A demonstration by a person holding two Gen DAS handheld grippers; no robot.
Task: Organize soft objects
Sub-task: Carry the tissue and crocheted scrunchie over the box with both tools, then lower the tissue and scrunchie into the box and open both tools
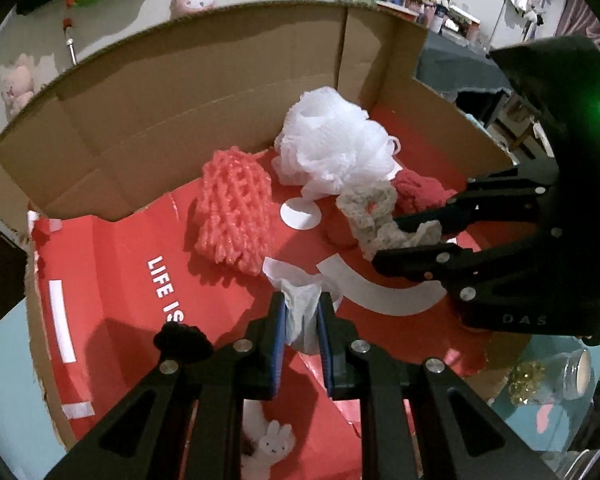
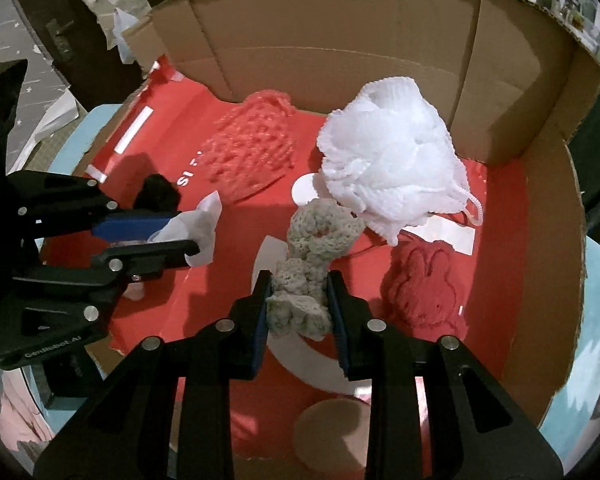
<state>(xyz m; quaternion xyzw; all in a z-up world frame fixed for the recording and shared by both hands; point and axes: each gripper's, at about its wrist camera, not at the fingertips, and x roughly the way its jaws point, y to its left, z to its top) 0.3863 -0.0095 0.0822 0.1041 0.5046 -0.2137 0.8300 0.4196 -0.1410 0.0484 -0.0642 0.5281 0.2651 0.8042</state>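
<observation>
My left gripper (image 1: 302, 316) is shut on a white crumpled tissue (image 1: 303, 312), held over the red floor of an open cardboard box (image 1: 172, 92); it also shows in the right wrist view (image 2: 184, 236) with the tissue (image 2: 204, 220). My right gripper (image 2: 300, 300) is shut on a grey crocheted piece (image 2: 312, 264), seen too in the left wrist view (image 1: 370, 220). In the box lie a white mesh bath pouf (image 2: 392, 160), a pink foam net (image 2: 252, 148) and a red knitted piece (image 2: 424, 288).
The box walls (image 2: 340, 40) rise at the back and right. A small white bunny toy (image 1: 274, 442) lies below my left gripper. A glass jar (image 1: 572, 372) stands on the light blue table at the right. A tan disc (image 2: 332, 432) sits at the box front.
</observation>
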